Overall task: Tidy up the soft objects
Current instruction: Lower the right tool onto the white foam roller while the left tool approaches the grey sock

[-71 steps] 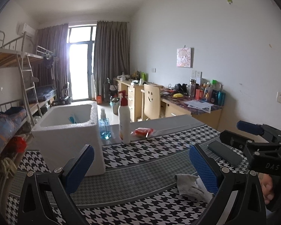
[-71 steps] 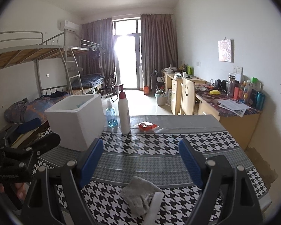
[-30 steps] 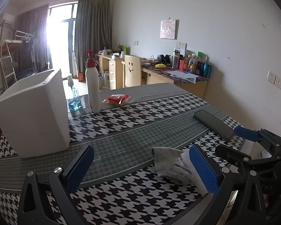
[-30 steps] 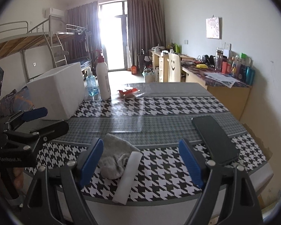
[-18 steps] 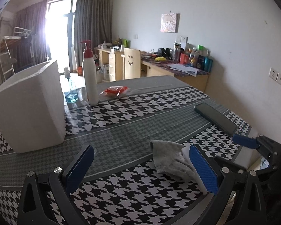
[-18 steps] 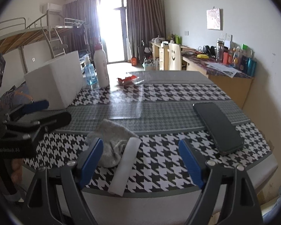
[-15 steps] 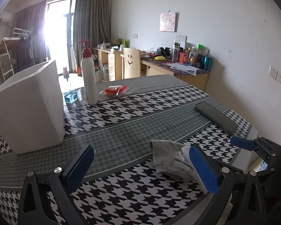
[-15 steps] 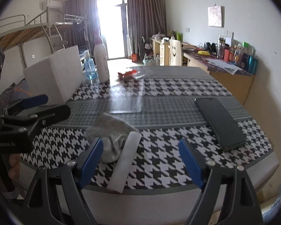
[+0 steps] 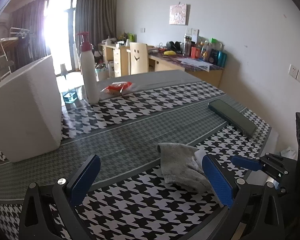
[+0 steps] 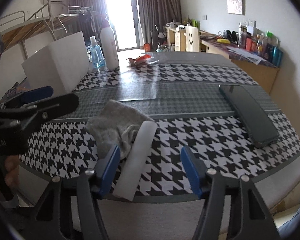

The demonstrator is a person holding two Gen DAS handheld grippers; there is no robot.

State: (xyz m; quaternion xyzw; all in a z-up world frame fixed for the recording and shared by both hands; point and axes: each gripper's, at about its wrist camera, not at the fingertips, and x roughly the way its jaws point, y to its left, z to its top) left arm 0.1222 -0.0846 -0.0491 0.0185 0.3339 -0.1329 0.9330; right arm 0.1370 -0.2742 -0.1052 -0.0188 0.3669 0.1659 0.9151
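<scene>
I am seeing a black-and-white houndstooth tablecloth (image 10: 190, 74) with grey bands, a grey sock (image 10: 118, 124), a white foam strip (image 10: 138, 156), a white box (image 9: 24, 110), a dark green phone (image 10: 250, 112), a red wrapper (image 9: 117, 86) and blue finger pads (image 10: 110, 170).

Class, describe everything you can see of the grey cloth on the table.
The grey cloth is a small, fuzzy, knit-looking piece lying crumpled in loose folds on the houndstooth table cover, near the front edge. Its right side touches a white foam strip. The right gripper is open just before it, one blue pad by its near edge; nothing grips it.
</scene>
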